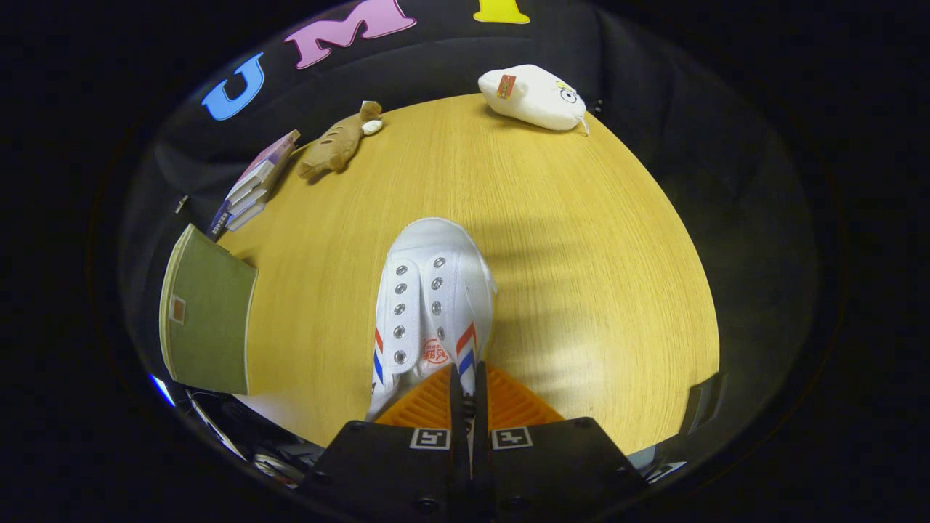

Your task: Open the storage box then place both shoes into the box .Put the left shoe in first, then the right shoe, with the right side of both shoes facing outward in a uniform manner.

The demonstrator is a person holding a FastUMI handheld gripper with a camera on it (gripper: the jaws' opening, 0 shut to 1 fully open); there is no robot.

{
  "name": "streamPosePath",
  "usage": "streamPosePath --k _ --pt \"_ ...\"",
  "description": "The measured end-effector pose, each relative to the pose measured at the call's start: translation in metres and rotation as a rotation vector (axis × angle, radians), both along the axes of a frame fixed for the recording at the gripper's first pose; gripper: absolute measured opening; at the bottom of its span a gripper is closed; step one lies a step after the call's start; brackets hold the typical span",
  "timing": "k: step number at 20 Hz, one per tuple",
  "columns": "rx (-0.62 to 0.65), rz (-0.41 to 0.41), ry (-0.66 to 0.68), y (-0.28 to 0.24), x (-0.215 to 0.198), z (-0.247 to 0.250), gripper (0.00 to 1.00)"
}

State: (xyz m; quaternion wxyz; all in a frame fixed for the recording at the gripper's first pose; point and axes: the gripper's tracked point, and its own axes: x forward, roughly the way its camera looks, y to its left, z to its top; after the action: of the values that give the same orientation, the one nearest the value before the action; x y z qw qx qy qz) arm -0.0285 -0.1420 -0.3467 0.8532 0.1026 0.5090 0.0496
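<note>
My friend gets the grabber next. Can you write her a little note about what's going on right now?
Gripper: fingers closed tight on the white shoe, pinching its side by the heel; toe points away over the table.
Green box: to the left of the shoe at the table's edge; I can't tell whether it is open.
Done: one shoe gripped.
Left: put it in the box, then the other one, right sides outward.

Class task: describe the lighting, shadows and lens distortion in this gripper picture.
Gripper view: fisheye bends the table edge into a curve; a soft shadow band crosses the wood right of the white shoe; a pale glare patch lies near the tongs, shut on the shoe's heel; focus is sharp.
</note>
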Motion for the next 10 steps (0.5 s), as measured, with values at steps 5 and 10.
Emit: streamPosePath --k 5,10 --pt "0.044 -0.048 -0.033 0.031 -0.006 0.051 0.06" --pt "0.081 -0.044 -0.092 0.088 -0.009 0.110 0.06"
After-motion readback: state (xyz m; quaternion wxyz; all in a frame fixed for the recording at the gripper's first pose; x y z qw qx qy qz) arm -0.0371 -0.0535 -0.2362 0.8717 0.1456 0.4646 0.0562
